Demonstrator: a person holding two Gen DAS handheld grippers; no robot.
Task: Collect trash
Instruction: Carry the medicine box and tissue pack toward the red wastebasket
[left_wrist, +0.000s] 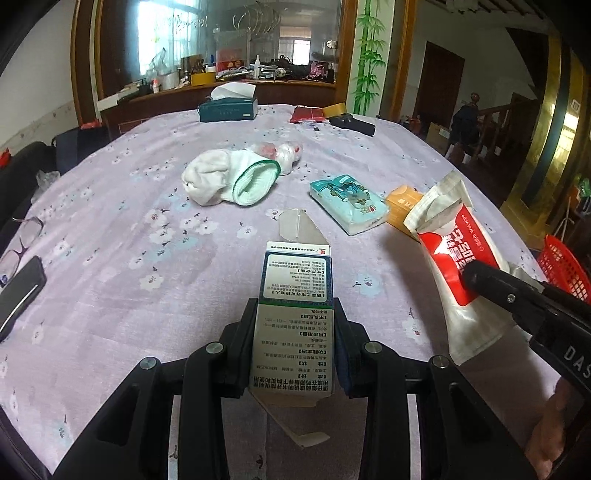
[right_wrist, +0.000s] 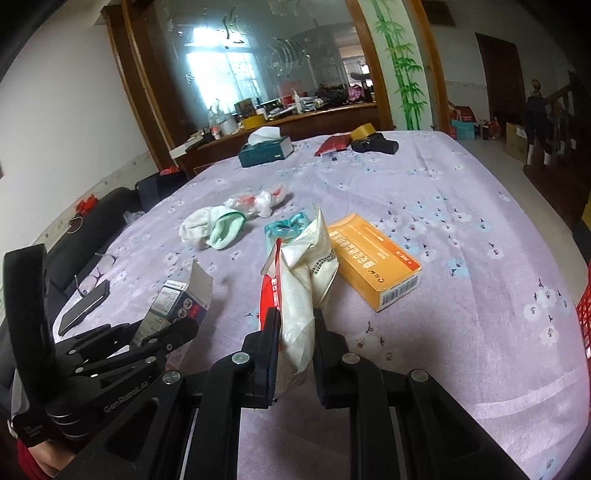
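Note:
My left gripper (left_wrist: 295, 306) is shut on a small white and green medicine carton (left_wrist: 295, 291) with its end flaps open, held above the purple flowered tablecloth (left_wrist: 129, 236). My right gripper (right_wrist: 295, 314) is shut on a crumpled red and white wet-wipe pouch (right_wrist: 299, 295); the same pouch (left_wrist: 448, 258) shows at the right of the left wrist view. An orange box (right_wrist: 373, 254), a teal tissue pack (left_wrist: 347, 203), a crumpled plastic wrapper (left_wrist: 280, 151) and a white sock (left_wrist: 229, 177) lie on the cloth beyond.
A red mesh basket (left_wrist: 563, 266) stands off the table's right edge. Glasses (left_wrist: 22, 236) and a dark phone (left_wrist: 18, 295) lie at the left edge. At the far end are a green tissue box (left_wrist: 227, 107), a red packet (left_wrist: 306, 114), a tape roll (left_wrist: 334, 109) and a black device (left_wrist: 352, 123).

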